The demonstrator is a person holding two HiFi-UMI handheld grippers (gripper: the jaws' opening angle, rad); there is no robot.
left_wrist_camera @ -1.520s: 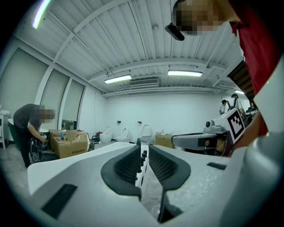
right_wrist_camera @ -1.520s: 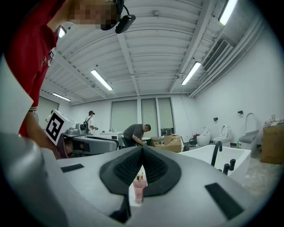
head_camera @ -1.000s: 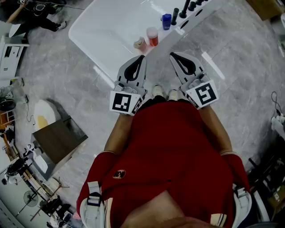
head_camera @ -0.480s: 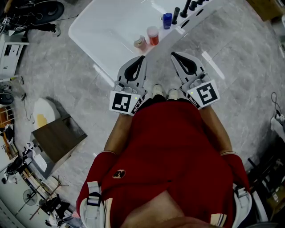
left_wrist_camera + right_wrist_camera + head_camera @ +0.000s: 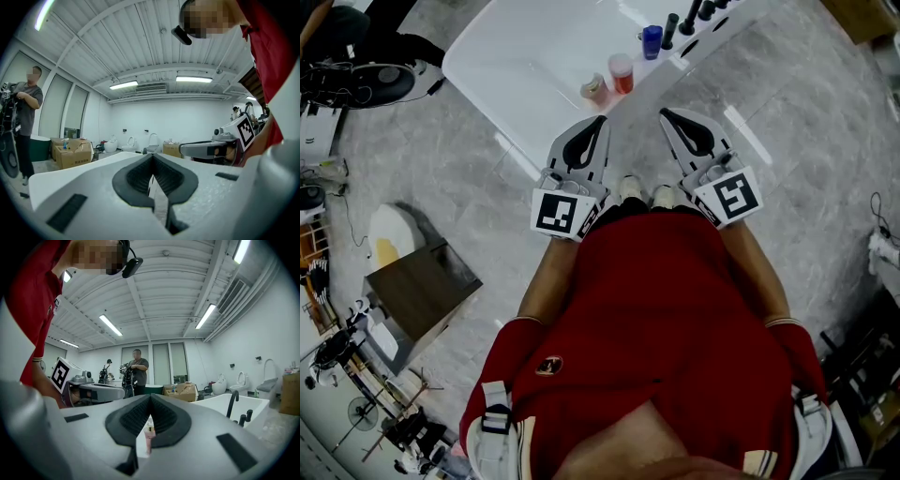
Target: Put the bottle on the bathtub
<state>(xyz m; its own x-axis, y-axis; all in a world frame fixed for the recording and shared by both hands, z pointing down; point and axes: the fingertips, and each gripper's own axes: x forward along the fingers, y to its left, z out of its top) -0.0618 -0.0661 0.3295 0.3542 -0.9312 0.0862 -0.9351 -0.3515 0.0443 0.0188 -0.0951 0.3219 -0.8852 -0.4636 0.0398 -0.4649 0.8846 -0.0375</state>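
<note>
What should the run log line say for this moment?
left tool: shut, empty | right tool: shut, empty | red white-capped bottle: on white bathtub rim

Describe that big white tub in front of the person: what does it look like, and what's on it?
The bathtub is white, glossy and round-cornered, like acrylic or enamel. It stands on the grey stone-look floor, and its far end is cut off by the picture's edge. The basin looks bare. Along its near rim stand a pink bottle, a smaller pale container, a blue bottle and black tap fittings.
</note>
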